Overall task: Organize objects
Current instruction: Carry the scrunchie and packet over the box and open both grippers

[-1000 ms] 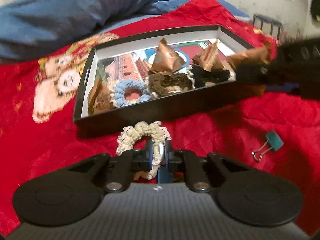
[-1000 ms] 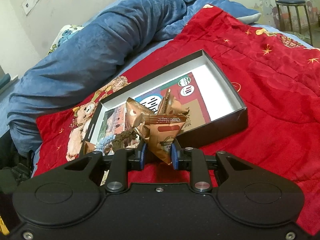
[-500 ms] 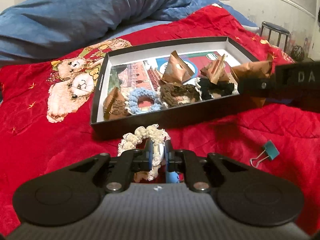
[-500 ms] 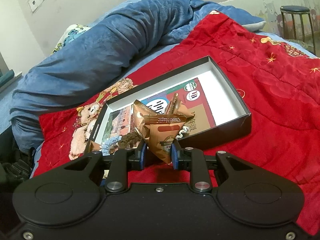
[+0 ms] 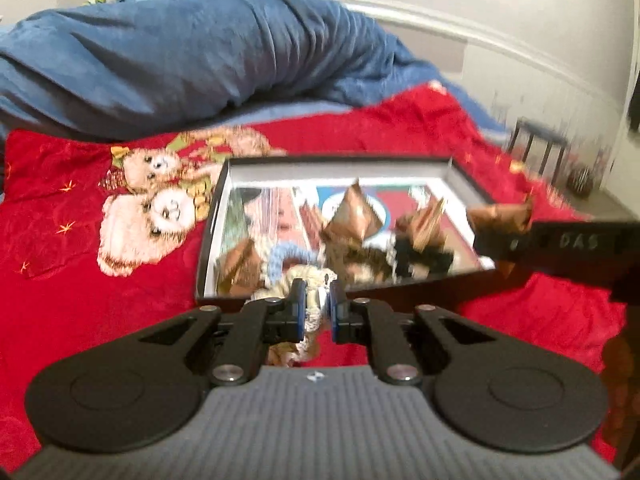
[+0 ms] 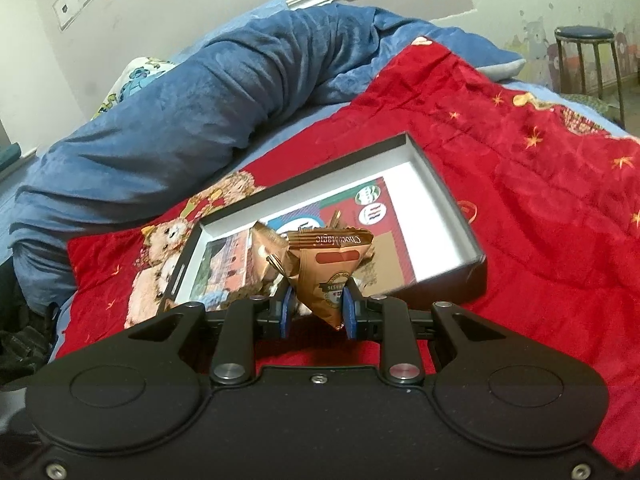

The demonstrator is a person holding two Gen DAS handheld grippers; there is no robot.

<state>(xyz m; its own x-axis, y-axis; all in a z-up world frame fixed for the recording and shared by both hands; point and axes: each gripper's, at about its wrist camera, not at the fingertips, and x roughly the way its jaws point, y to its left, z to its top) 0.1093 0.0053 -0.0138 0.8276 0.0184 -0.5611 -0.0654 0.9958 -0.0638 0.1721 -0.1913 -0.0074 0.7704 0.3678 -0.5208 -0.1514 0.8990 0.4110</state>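
Note:
A black shallow box (image 5: 400, 290) with a printed sheet on its floor lies on the red quilt. Inside it are brown triangular snack packets (image 5: 352, 212), a blue scrunchie (image 5: 286, 254), a brown one and a black one. My left gripper (image 5: 317, 306) is shut on a cream lace scrunchie (image 5: 296, 276), lifted at the box's near wall. My right gripper (image 6: 316, 312) is shut on a brown Choco Magic packet (image 6: 330, 266), held just before the box (image 6: 474, 258). In the blurred left wrist view the right gripper's finger and packet (image 5: 500, 216) reach in over the box's right end.
A rolled blue blanket (image 6: 192, 120) lies behind the box. Red quilt (image 6: 540, 200) spreads out to the right of the box. A stool (image 6: 584, 36) stands off the bed at the far right. Teddy bears (image 5: 160, 208) are printed on the quilt left of the box.
My left gripper has risen with the cream scrunchie, from the quilt in front of the box up to the box's near wall. The teal binder clip has left the view. The right gripper has hardly moved.

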